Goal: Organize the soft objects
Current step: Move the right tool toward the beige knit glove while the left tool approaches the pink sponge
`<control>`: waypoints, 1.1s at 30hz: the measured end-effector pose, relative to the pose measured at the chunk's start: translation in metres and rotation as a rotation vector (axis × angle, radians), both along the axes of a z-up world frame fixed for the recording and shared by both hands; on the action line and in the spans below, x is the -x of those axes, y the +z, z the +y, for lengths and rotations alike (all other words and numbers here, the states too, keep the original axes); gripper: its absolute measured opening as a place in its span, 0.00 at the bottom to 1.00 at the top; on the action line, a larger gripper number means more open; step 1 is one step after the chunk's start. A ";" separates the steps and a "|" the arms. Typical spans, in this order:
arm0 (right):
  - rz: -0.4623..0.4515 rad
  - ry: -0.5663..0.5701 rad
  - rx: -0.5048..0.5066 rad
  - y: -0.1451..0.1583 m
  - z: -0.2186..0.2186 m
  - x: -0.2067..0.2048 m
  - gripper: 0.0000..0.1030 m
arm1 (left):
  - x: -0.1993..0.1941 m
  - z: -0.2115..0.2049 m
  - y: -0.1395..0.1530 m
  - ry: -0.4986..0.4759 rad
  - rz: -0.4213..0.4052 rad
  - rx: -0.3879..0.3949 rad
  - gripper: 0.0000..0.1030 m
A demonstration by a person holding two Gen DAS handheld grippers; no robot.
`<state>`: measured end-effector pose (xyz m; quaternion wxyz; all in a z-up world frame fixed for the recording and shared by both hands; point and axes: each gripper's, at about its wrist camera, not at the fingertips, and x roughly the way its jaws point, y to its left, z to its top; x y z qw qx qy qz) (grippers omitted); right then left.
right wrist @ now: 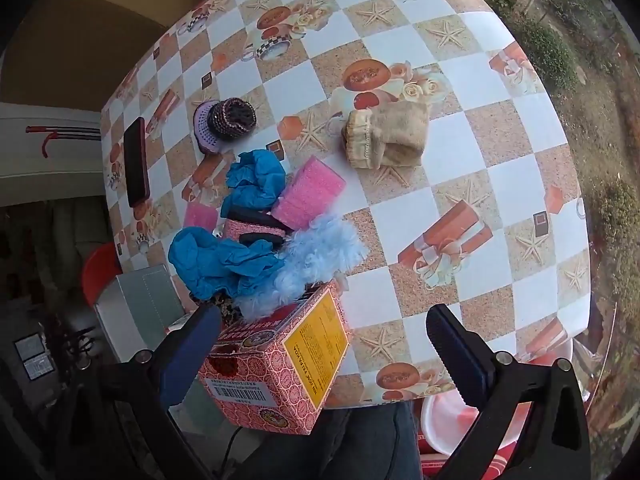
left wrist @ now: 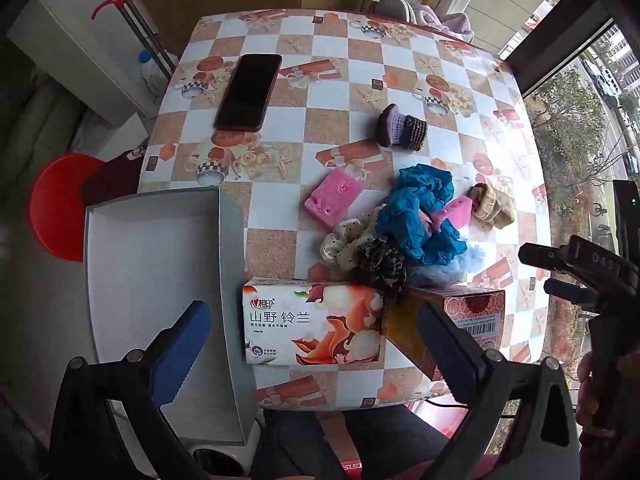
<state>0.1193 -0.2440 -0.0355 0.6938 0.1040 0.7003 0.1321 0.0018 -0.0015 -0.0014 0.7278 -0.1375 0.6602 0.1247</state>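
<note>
Soft objects lie on the checkered table: a pink sponge point(left wrist: 334, 197), a crumpled blue cloth point(left wrist: 420, 216) point(right wrist: 224, 260), a second pink sponge point(right wrist: 310, 194), a light blue fluffy piece point(right wrist: 316, 258), cream and dark scrunchies point(left wrist: 362, 250), a purple knitted bootie point(left wrist: 402, 127) point(right wrist: 226, 122) and a beige bootie point(left wrist: 492, 206) point(right wrist: 386, 136). A grey empty box point(left wrist: 160, 280) stands at the table's near left. My left gripper point(left wrist: 316, 344) is open above the near edge. My right gripper point(right wrist: 324, 348) is open and empty; it also shows in the left wrist view point(left wrist: 560, 272).
A tissue pack point(left wrist: 312, 324) and a red patterned carton point(right wrist: 280, 364) stand at the near edge. A dark phone point(left wrist: 250, 90) lies far left on the table. A red stool point(left wrist: 60, 204) stands left of the table. A window is to the right.
</note>
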 end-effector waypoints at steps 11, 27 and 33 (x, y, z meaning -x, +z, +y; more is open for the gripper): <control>0.031 -0.001 -0.001 -0.008 -0.010 -0.016 1.00 | -0.018 -0.011 -0.008 -0.011 0.041 -0.023 1.00; 0.055 0.002 0.014 -0.017 -0.019 -0.023 1.00 | -0.028 -0.013 -0.020 -0.018 0.026 -0.006 1.00; 0.057 0.001 0.023 -0.019 -0.022 -0.024 1.00 | -0.034 -0.011 -0.029 -0.029 0.040 -0.019 1.00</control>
